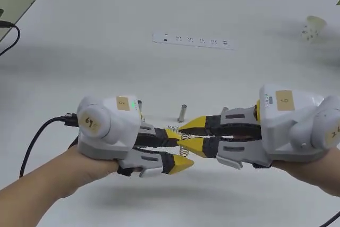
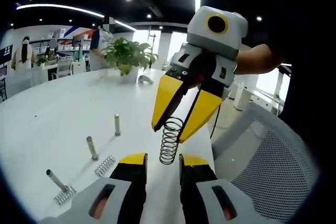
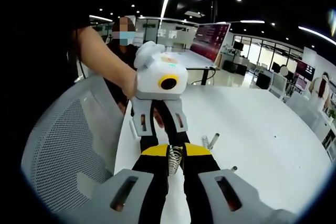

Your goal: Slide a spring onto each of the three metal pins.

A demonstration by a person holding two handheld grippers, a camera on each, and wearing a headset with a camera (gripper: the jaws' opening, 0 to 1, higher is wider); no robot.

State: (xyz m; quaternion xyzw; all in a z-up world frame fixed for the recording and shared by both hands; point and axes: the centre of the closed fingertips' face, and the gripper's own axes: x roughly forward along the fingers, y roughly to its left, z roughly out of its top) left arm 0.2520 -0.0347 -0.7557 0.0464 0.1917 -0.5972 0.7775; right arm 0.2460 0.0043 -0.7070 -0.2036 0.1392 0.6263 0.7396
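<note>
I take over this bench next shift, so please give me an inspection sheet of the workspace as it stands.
Surface: white table.
Job's things: three pins standing, none carrying a spring; two loose springs lying beside them; one held spring in the air.
Clutter: power strip; white cup at the far side.
Grippers: right gripper shut on the held spring; left gripper facing it, jaws apart.
Cables: black cable from the left gripper; second cable at the table's left edge.
Surroundings: mesh chair, potted plant, people in an office behind.
</note>
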